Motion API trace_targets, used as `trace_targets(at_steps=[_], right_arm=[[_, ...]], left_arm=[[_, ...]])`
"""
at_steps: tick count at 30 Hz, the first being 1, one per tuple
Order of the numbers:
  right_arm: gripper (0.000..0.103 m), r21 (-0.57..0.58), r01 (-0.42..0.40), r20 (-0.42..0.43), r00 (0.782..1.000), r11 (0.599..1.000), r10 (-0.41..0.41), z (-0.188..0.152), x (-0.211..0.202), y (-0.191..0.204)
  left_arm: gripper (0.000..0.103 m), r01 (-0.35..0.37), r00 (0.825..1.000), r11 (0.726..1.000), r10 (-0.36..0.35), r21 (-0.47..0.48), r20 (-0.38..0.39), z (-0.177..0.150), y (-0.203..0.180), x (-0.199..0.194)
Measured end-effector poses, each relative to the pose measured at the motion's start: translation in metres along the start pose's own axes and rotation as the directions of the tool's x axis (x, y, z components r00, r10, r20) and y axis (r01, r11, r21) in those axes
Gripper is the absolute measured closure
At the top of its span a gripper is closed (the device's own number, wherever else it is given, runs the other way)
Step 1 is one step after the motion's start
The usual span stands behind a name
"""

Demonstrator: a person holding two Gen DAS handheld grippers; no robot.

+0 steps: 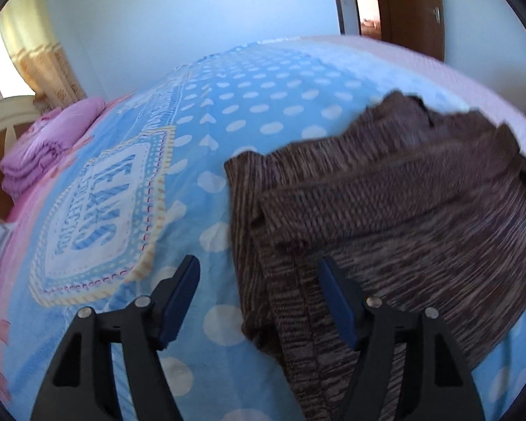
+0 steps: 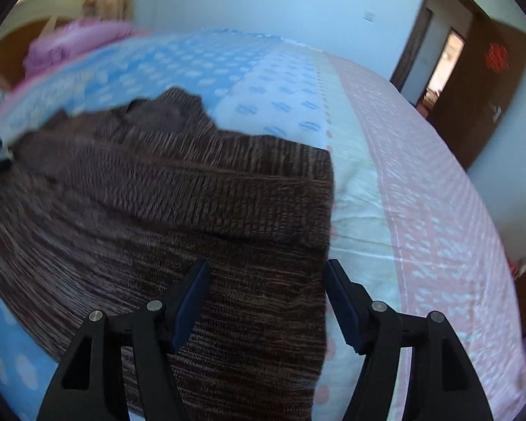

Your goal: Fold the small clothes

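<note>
A brown knit garment lies partly folded on the bed. The left gripper hovers over its left edge and the right gripper over its right edge, both jaws spread, gripping nothing.

Pale blue wall; brown door; sunlit curtain.

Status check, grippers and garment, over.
Left gripper open, right gripper open, jaws empty. Brown knit garment lying on bedspread. Nothing in the way.
</note>
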State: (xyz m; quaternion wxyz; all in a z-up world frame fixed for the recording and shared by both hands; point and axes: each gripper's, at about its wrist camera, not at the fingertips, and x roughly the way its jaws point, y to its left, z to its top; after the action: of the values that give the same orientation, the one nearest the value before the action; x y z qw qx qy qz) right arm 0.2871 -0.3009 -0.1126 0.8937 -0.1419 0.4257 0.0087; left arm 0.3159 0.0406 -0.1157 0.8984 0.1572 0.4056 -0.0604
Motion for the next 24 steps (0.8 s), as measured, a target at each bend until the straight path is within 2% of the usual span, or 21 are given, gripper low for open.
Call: trace_targets(at_steps=[4, 7, 8, 11, 13, 15, 18, 20, 24], right_arm=[[0.035, -0.083, 0.038, -0.012, 0.999, 0.996, -0.039, 0.015, 0.01, 0.007], [0.035, -0.081, 0.07, -0.057, 0.996, 0.994, -0.074, 0.044, 0.028, -0.002], [0.035, -0.063, 0.08, -0.057, 0.995, 0.995, -0.083, 0.055, 0.03, -0.006], [0.035, 0.085, 0.119, 0.042, 0.992, 0.989, -0.123, 0.088, 0.011, -0.035], [0.035, 0.186, 0.092, 0.101, 0.989, 0.978, -0.113, 0.097, -0.006, -0.052], [0.035, 0.201, 0.063, 0.125, 0.988, 0.978, -0.089, 0.093, -0.014, -0.056], [0.035, 0.186, 0.065, 0.131, 0.987, 0.98, -0.091, 0.071, -0.02, -0.057], [0.035, 0.203, 0.015, 0.125, 0.991, 0.979, -0.041, 0.049, -0.024, -0.06], [0.035, 0.24, -0.068, 0.108, 0.993, 0.968, 0.043, 0.003, -0.037, -0.062]], left_arm=[[0.019, -0.027, 1.0, 1.0, 0.027, 0.002, -0.01, 0.014, 0.001, 0.017], [0.019, -0.105, 0.994, 0.994, 0.105, 0.01, -0.027, 0.039, 0.004, 0.033], [0.019, -0.127, 0.991, 0.992, 0.127, -0.016, -0.037, 0.049, 0.01, 0.036], [0.02, -0.13, 0.991, 0.981, 0.132, -0.144, 0.003, 0.069, 0.035, 0.023], [0.013, -0.135, 0.989, 0.972, 0.143, -0.192, 0.028, 0.074, 0.048, 0.014], [0.011, -0.16, 0.985, 0.966, 0.168, -0.201, 0.024, 0.072, 0.056, 0.011], [0.011, -0.152, 0.987, 0.962, 0.159, -0.225, 0.013, 0.057, 0.067, 0.009], [0.011, -0.148, 0.989, 0.958, 0.149, -0.245, -0.016, 0.04, 0.074, 0.01], [0.011, -0.081, 0.996, 0.959, 0.087, -0.271, 0.011, 0.004, 0.073, -0.014]])
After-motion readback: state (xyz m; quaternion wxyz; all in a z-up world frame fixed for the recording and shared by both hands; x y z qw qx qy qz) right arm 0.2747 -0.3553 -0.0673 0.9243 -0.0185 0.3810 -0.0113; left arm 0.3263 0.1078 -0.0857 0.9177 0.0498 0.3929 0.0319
